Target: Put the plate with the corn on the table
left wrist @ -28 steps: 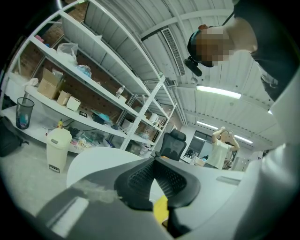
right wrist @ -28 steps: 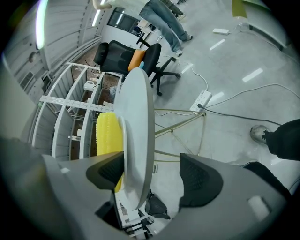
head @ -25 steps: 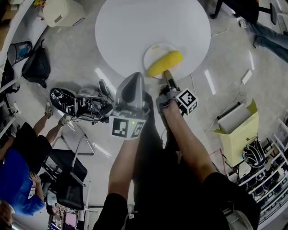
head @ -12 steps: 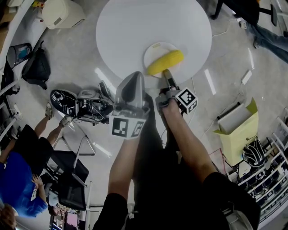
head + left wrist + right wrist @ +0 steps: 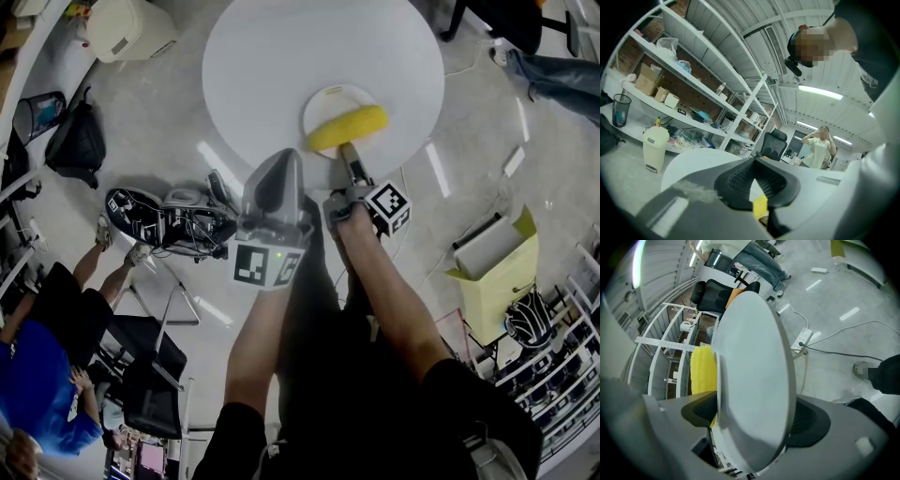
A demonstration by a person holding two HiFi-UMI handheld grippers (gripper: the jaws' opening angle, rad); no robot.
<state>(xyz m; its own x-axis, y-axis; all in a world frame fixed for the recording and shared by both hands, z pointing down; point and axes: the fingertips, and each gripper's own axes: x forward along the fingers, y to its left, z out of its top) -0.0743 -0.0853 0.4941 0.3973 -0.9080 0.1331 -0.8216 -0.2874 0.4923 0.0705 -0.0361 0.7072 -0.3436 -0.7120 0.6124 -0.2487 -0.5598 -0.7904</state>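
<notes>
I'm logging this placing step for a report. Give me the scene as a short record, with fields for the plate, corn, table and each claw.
plate: white, carries the corn, over the table's near edge
corn: yellow cob, lying across the plate's near half
table: round, white top
right claw: shut on the plate's near rim
left claw: shut, nothing between its jaws, short of the table, over the floor
plate resting on table: cannot tell from these views

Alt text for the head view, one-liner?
The right gripper holds a white plate with a yellow corn cob by its rim, at the near edge of a round white table. The left gripper hangs alongside.
</notes>
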